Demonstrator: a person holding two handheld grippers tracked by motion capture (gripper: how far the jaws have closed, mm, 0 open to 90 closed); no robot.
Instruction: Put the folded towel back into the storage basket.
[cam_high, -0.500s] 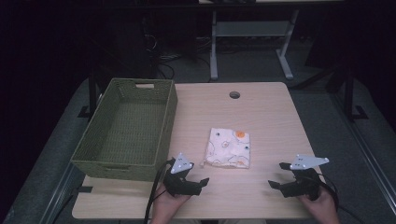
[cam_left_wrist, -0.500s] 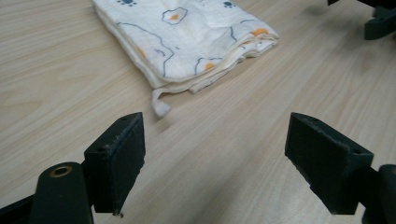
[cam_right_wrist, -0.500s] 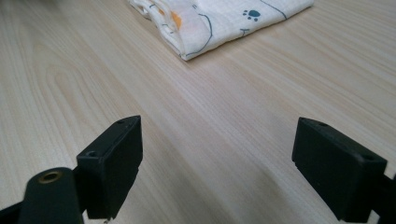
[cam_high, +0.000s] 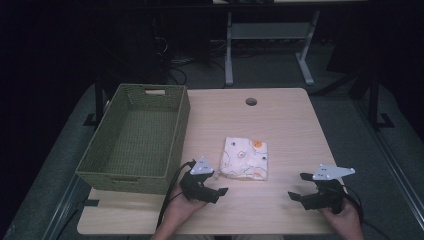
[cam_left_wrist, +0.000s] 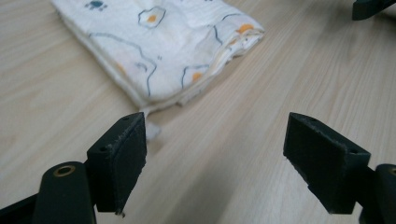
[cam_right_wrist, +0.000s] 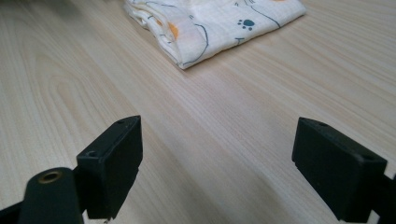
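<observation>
1. The left gripper (cam_high: 216, 189) sits low over the near edge of the table (cam_high: 290, 130), its fingers (cam_left_wrist: 119, 161) spread wide with only bare wood between them.
2. The folded cloth (cam_high: 245, 158) lies just ahead of those fingers; in the left gripper view its near corner (cam_left_wrist: 152, 128) ends close beside the tip of the finger on that view's left, whether touching it I cannot tell.
3. The right gripper (cam_high: 299, 191) is well apart from the cloth, on the far side of it from the left gripper, fingers (cam_right_wrist: 112, 168) likewise spread and holding nothing.
4. Between the right fingers and the cloth's folded edge (cam_right_wrist: 187, 60) runs an open stretch of table.
5. A woven basket (cam_high: 131, 172) stands beside the left gripper, on the side away from the cloth, its wall close to that hand.
6. The cloth is soft, thin, layered fabric, cream with orange blobs and dark-blue outlines, roughly square when folded.
7. The table is pale, smooth wood grain with rounded corners and a round hole (cam_high: 251, 101) far beyond the cloth.
8. The basket is olive-green, rectangular, ribbed weave, with a handle slot in its far wall.
</observation>
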